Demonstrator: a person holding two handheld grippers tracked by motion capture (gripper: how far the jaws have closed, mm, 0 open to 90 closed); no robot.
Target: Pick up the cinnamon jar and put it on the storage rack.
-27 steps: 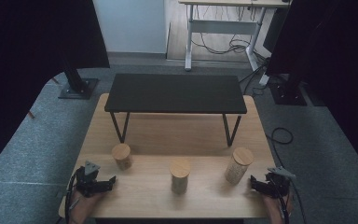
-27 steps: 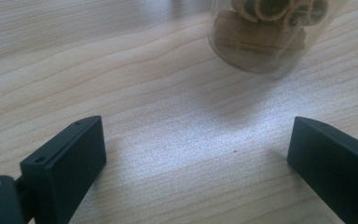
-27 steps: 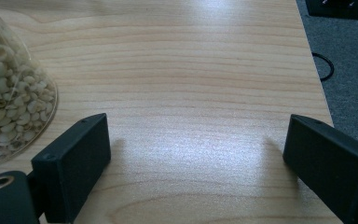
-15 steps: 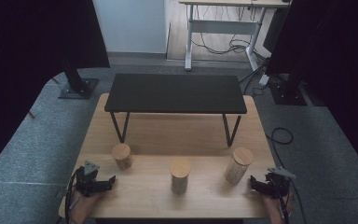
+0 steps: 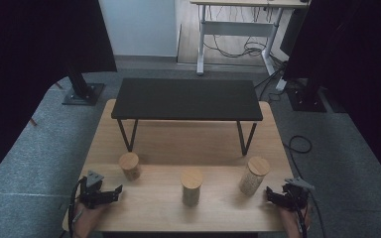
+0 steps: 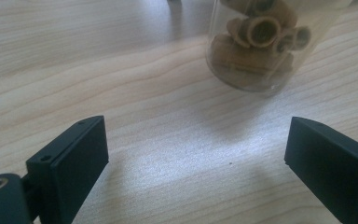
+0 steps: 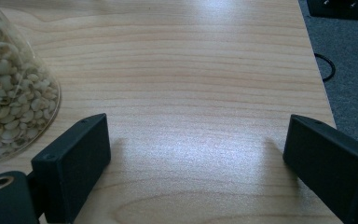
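No writing I can read. Three cork-lidded jars (image 5: 192,186) stand on my bench (image 5: 178,144); both tools, left (image 5: 110,193) and right (image 5: 273,197), gape empty.

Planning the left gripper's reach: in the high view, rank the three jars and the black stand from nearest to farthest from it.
From the left gripper:
1. Left jar, just ahead.
2. Middle jar, table centre.
3. Black stand, far side.
4. Right jar, right end.
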